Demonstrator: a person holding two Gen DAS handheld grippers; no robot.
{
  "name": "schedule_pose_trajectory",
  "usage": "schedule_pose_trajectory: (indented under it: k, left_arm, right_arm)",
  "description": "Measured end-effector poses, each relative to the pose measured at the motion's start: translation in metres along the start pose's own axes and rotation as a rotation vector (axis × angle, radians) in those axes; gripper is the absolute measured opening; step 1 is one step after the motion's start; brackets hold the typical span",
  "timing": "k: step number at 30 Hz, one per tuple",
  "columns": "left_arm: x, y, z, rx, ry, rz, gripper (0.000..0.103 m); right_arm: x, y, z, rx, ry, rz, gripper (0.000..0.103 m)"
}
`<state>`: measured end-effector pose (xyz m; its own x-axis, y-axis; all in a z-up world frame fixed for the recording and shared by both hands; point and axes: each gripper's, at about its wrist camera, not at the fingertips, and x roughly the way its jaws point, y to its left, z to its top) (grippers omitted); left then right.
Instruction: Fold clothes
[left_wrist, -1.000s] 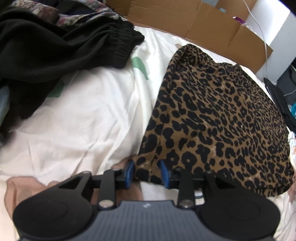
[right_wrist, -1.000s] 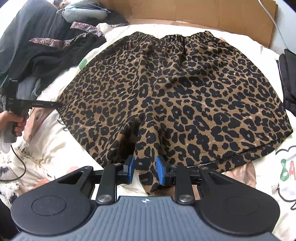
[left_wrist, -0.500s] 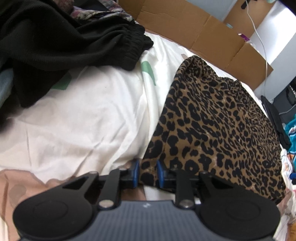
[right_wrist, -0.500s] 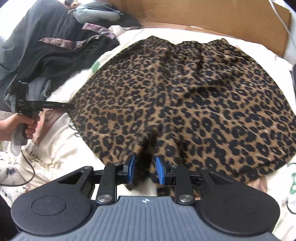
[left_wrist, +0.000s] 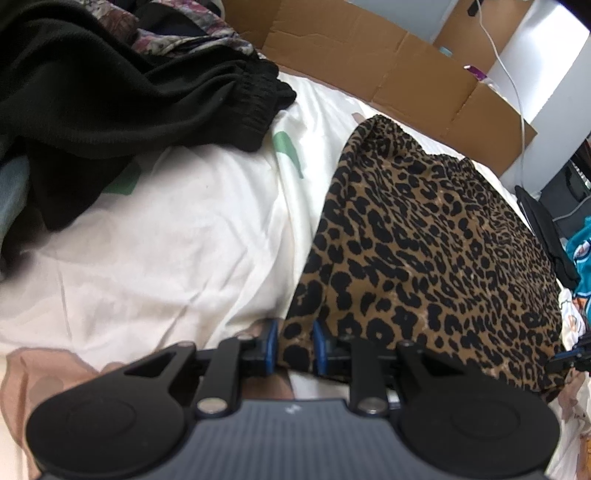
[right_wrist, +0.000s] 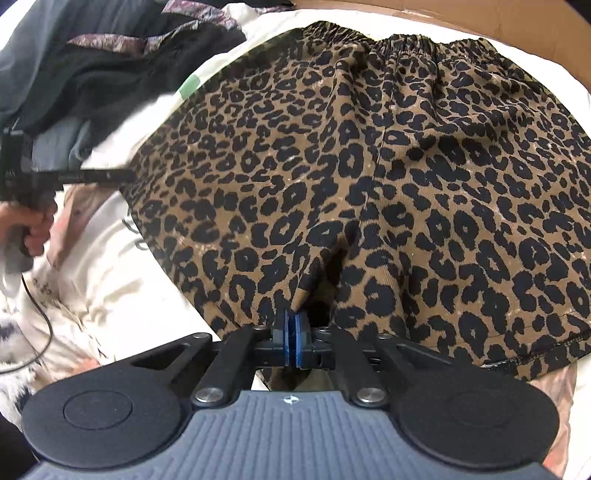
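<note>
— Two grippers, both at the shorts (right_wrist: 369, 177). Where does the garment lie?

— Spread flat on the sheet (left_wrist: 166, 236), waistband (right_wrist: 399, 44) at the far side next to the cardboard (left_wrist: 388, 77), hems toward the near edge.

— And the right gripper (right_wrist: 292, 339)?

— Its blue pads are pressed together at the crotch, between the two legs, with a bit of the hem pinched between them. The fabric bunches up into a small dark fold just above the tips.

— The left gripper (left_wrist: 294, 347)?

— It sits at the near left corner of the shorts. The pads stand a narrow way apart with the corner of the hem lying between them. Whether they truly clamp the cloth is hard to say; a slim gap shows on either side of the fabric.

— Does the right view show it too?

— Yes, from the side: the left hand (right_wrist: 29, 229) grips the handle, and the fingers reach the left edge of the shorts.

— What lies around?

— A black garment (left_wrist: 129, 96) heaped at the far left on the sheet, apart from the shorts, with a patterned cloth (left_wrist: 177, 33) behind it. A white cable (left_wrist: 517, 96) hangs down past the cardboard on the right.
</note>
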<state>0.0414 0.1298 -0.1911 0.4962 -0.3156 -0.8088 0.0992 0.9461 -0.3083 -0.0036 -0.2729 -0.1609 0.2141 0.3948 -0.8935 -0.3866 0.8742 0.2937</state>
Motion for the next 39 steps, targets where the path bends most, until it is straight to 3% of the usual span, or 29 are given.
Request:
schedule_pose_trajectory:
  k: [6, 12, 15, 19, 23, 26, 28, 30, 39]
  left_arm:
    - [0.006, 0.001, -0.003, 0.03, 0.008, -0.026, 0.028]
    - [0.009, 0.011, -0.003, -0.02, 0.013, -0.079, 0.027]
    - [0.009, 0.017, -0.002, -0.05, 0.021, -0.099, 0.022]
    - [0.003, 0.017, 0.004, -0.038, 0.045, -0.109, 0.008]
    - [-0.007, 0.012, 0.016, -0.02, 0.056, -0.136, 0.006]
    - [-0.012, 0.008, 0.023, -0.062, 0.061, -0.162, 0.006]
    - [-0.014, 0.005, 0.028, -0.107, 0.06, -0.173, 0.005]
    - [-0.016, -0.001, 0.032, -0.129, 0.058, -0.184, 0.005]
    - [-0.032, -0.03, 0.039, -0.056, 0.049, -0.117, 0.005]
  right_arm:
    - [0.006, -0.003, -0.006, -0.002, 0.031, -0.018, 0.001]
    - [0.014, -0.005, -0.007, 0.039, 0.042, -0.003, 0.001]
    - [0.015, -0.003, -0.008, 0.016, 0.044, -0.014, 0.001]
    - [0.011, -0.003, -0.007, 0.007, 0.042, -0.012, 0.001]
    - [-0.008, 0.0, -0.001, 0.015, -0.009, 0.012, 0.004]
    - [-0.02, 0.011, 0.003, -0.058, -0.065, -0.024, 0.014]
    - [-0.026, 0.02, 0.007, -0.096, -0.104, -0.05, 0.032]
    - [-0.03, 0.028, 0.012, -0.127, -0.133, -0.053, 0.04]
    - [-0.029, 0.046, 0.033, -0.147, -0.174, -0.015, 0.04]
